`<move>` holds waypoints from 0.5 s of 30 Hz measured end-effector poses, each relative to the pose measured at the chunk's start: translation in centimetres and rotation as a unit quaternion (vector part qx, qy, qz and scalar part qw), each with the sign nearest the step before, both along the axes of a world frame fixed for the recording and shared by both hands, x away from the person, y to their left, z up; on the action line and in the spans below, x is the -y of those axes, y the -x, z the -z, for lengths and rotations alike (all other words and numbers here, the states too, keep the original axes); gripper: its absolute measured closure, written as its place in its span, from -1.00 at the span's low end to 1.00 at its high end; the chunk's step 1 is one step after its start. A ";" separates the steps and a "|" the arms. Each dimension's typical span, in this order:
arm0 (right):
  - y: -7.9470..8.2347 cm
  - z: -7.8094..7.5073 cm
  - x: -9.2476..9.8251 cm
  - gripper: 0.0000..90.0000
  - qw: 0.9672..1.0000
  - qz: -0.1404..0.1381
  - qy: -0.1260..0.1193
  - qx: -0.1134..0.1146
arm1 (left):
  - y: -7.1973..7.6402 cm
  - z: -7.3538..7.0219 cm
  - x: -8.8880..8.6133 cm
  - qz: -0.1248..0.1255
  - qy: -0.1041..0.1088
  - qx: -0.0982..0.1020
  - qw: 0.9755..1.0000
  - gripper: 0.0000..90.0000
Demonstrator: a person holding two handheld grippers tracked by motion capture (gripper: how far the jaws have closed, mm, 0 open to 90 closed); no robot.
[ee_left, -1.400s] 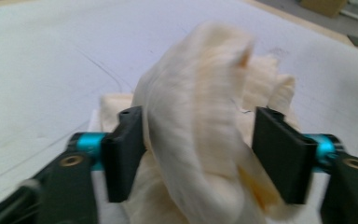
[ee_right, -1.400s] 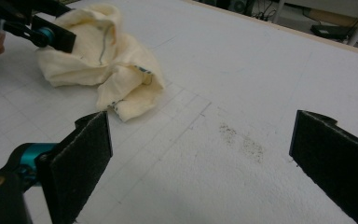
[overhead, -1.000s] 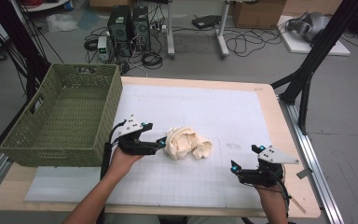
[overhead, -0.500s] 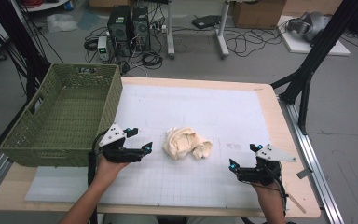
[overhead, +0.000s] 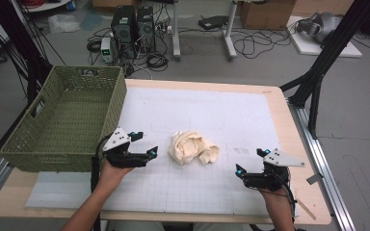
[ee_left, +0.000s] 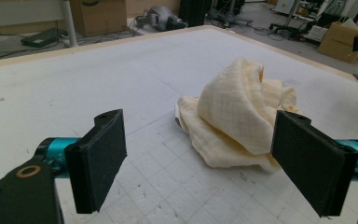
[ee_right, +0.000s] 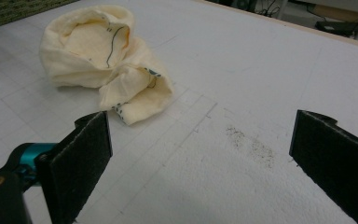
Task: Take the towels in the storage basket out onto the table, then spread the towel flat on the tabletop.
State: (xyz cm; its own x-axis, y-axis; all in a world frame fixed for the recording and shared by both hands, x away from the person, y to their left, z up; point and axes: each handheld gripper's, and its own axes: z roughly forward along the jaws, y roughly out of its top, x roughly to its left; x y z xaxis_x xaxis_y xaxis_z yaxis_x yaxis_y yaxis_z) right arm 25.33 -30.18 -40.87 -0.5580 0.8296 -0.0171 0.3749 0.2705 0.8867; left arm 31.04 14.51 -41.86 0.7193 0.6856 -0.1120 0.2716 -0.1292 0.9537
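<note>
A crumpled cream cloth (overhead: 192, 147) lies in a heap near the middle of the white gridded mat (overhead: 212, 115). My left gripper (overhead: 149, 155) rests low over the mat just left of the cloth, open, its jaws pointing at it. In the left gripper view the cloth (ee_left: 237, 116) sits a short way beyond the empty gripper (ee_left: 209, 158). My right gripper (overhead: 243, 169) is open near the front right of the mat, well clear of the cloth. In the right gripper view the cloth (ee_right: 102, 56) lies ahead to the left of the gripper (ee_right: 200, 154).
A green woven basket (overhead: 62, 120) stands at the left edge of the table, close behind my left hand. The wooden table edge (overhead: 298, 159) runs along the right. A faint dark smudge (ee_right: 251, 147) marks the mat near the right gripper.
My left gripper has drawn back leftward and toward the person, away from the cloth it was nearly touching. The right gripper has barely moved. The cloth lies as before.
</note>
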 end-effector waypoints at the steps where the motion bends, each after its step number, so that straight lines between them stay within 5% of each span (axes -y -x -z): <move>1: 0.0 0.0 0.0 -0.89 1.000 0.000 0.000 0.000 | 0.0 0.0 0.0 0.000 -0.001 0.000 1.000 -0.59; 15: -0.4 0.2 -0.6 -0.89 1.000 -0.013 0.003 -0.008 | 0.0 0.1 0.1 -0.001 -0.004 -0.004 1.000 -0.59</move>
